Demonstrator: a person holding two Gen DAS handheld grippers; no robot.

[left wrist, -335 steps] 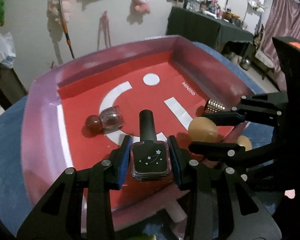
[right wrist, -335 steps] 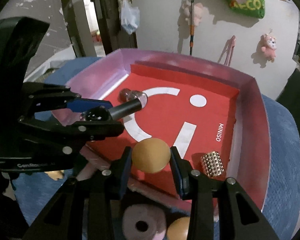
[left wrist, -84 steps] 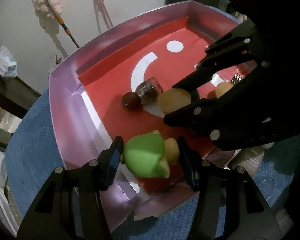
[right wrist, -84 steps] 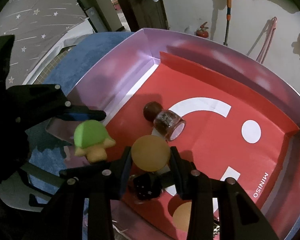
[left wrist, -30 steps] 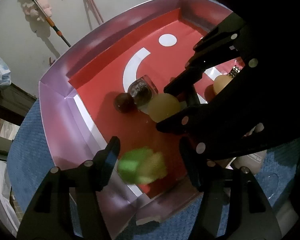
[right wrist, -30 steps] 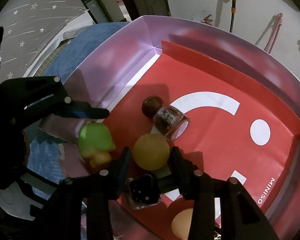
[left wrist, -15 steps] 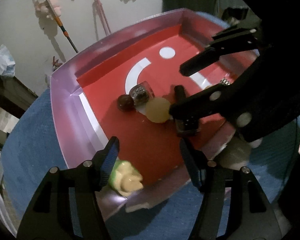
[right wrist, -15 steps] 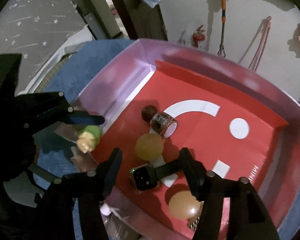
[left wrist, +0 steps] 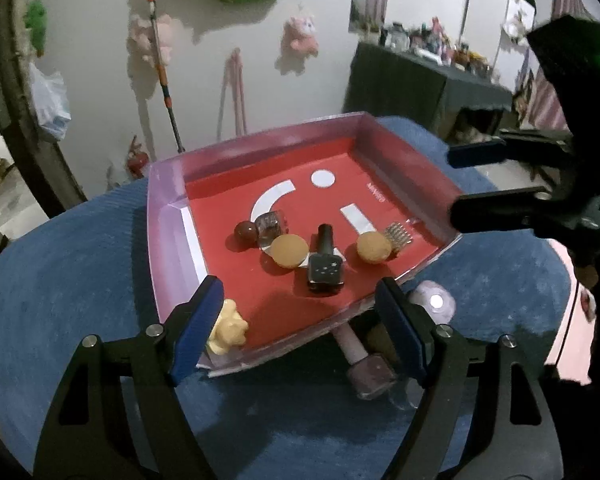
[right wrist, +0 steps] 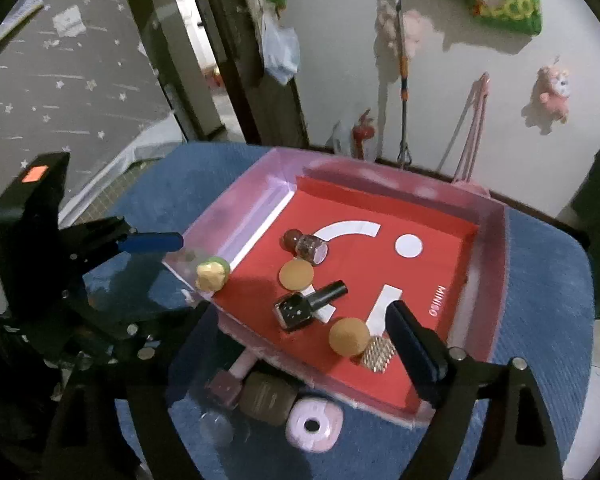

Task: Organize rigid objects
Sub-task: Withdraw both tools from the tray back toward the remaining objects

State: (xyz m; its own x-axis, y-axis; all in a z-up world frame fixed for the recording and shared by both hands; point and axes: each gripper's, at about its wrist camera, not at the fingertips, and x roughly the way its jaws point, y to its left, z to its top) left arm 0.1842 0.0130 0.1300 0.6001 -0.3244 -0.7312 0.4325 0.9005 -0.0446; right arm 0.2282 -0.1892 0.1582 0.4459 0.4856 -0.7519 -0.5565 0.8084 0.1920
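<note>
Pink nail-polish bottle (left wrist: 364, 364) lying on the blue cloth (left wrist: 80, 280) just outside the red tray's (left wrist: 168, 216) near wall, beside a brown block (right wrist: 266, 398) and a pink ring (right wrist: 314, 424); its long axis runs cap-first toward the tray. Left gripper (left wrist: 300, 320) is the nearer, bottle just right of its midline. Both it and the right gripper (right wrist: 300, 344) hover spread wide and empty.
</note>
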